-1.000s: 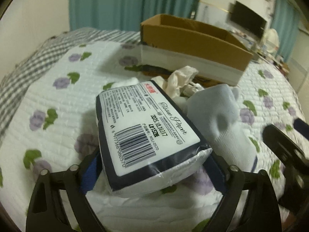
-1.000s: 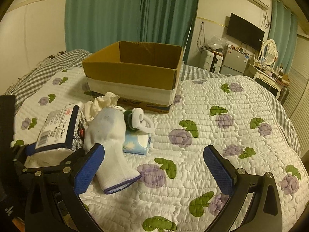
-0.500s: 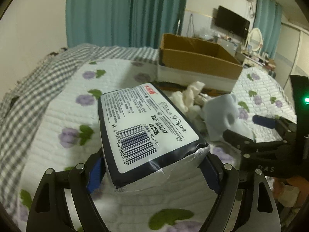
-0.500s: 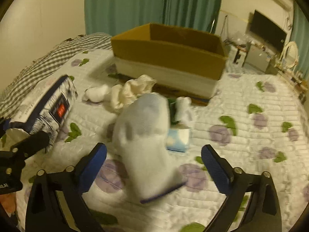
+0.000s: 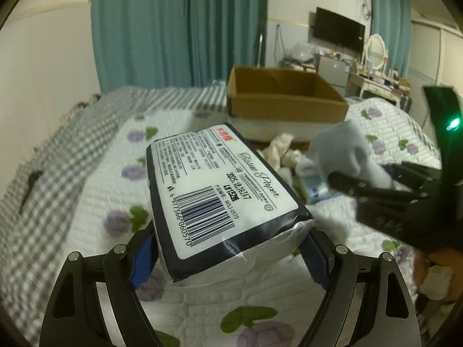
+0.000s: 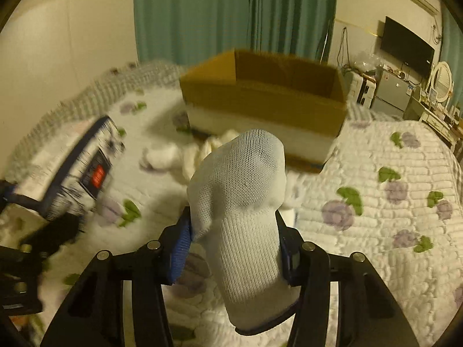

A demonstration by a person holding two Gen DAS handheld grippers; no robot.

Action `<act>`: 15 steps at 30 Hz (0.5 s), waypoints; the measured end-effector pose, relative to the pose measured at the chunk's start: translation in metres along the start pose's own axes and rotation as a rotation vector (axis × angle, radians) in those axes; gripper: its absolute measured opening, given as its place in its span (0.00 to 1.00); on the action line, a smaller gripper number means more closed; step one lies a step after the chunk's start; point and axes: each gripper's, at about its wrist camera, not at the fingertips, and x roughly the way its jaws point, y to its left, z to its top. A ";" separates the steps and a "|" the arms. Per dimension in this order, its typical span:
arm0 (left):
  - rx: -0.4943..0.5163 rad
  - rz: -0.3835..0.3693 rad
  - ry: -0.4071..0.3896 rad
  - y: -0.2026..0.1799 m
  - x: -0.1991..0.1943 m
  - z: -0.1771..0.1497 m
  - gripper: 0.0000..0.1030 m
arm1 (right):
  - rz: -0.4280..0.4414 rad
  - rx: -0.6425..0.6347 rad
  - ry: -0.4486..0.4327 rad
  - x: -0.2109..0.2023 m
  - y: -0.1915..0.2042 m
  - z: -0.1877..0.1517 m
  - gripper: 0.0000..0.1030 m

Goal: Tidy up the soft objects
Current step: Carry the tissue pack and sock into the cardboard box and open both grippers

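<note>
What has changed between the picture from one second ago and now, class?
The right tool closed on the white knitted sock and lifted it off the floral quilt. The left tool raised its wrapped tissue paper pack. The open cardboard box stayed put.

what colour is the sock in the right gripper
White sock with a dark blue cuff edge, clearest in the right wrist view.

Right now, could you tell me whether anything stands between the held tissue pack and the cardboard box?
Nothing visible does: the left gripper holds the tissue pack above the quilt, with the open cardboard box behind it.
</note>
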 end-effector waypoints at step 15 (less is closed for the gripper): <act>0.189 -0.042 -0.201 -0.028 0.004 0.152 0.82 | 0.042 0.033 -0.233 -0.062 -0.064 0.155 0.49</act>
